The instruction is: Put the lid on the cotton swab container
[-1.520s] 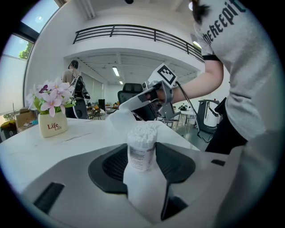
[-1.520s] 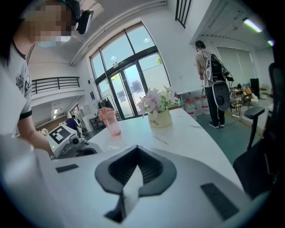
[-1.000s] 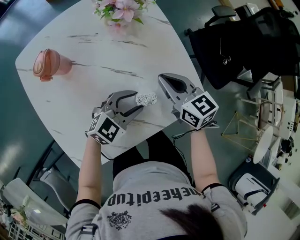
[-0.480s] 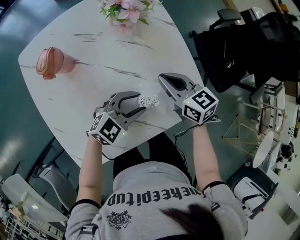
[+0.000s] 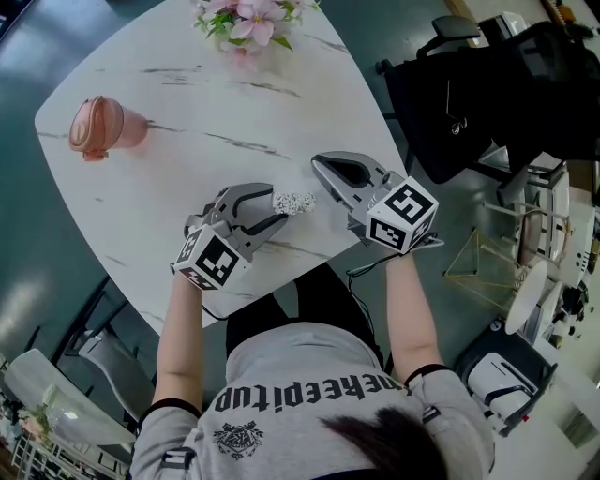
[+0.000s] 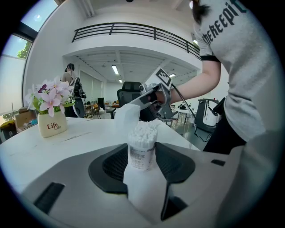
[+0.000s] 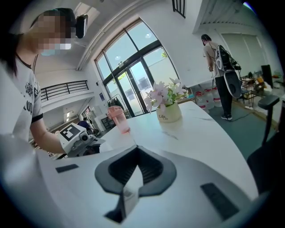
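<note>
The cotton swab container (image 5: 293, 200), a clear tube packed with white swabs, is clamped at its base by my left gripper (image 5: 269, 208) near the table's front edge. In the left gripper view the container (image 6: 142, 147) stands upright between the pads, its top uncovered. My right gripper (image 5: 325, 167) hovers just right of the swab tips. It is shut on the clear plastic lid (image 7: 130, 189), which shows edge-on between its jaws. From the left gripper view the lid (image 6: 127, 116) hangs just behind and left of the swab tips, apart from them.
A pink tumbler (image 5: 97, 127) stands at the white marble table's (image 5: 216, 103) left side, and a flower pot (image 5: 246, 21) at its far edge. A black office chair (image 5: 487, 84) stands to the right of the table. A person (image 7: 218, 75) stands in the background.
The right gripper has crept slightly left, closer to the swab container. The left gripper has stayed almost where it was, still clamped on the container.
</note>
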Action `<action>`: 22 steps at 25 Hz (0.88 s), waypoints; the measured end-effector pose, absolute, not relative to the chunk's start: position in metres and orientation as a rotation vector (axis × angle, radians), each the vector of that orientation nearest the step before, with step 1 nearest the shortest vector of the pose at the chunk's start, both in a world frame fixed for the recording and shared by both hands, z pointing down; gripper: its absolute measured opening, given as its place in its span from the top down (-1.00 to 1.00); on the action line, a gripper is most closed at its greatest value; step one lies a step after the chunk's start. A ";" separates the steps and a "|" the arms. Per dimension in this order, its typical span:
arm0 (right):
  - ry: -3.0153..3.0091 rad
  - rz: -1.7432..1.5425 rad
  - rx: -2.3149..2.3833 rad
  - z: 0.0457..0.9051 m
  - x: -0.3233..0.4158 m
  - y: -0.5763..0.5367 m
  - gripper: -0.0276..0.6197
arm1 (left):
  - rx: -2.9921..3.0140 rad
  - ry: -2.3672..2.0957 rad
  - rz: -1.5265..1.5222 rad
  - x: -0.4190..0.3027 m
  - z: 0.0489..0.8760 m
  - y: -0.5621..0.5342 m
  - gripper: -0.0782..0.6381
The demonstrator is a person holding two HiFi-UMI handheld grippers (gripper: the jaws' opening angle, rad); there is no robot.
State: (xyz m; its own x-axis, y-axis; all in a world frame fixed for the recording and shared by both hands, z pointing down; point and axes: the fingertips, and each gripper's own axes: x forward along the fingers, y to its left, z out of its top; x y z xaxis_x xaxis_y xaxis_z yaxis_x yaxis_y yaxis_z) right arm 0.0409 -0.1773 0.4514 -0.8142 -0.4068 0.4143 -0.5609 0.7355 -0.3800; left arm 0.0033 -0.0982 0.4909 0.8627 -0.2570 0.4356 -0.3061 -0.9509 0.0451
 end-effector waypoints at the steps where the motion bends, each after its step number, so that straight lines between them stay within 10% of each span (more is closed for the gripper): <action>1: -2.634 0.719 0.748 0.451 0.040 -0.175 0.88 | 2.923 -0.445 0.660 0.003 0.491 -0.098 0.21; 22: -2.609 0.621 0.654 0.438 0.014 -0.120 0.88 | 2.917 -0.487 0.673 0.003 0.492 -0.098 0.21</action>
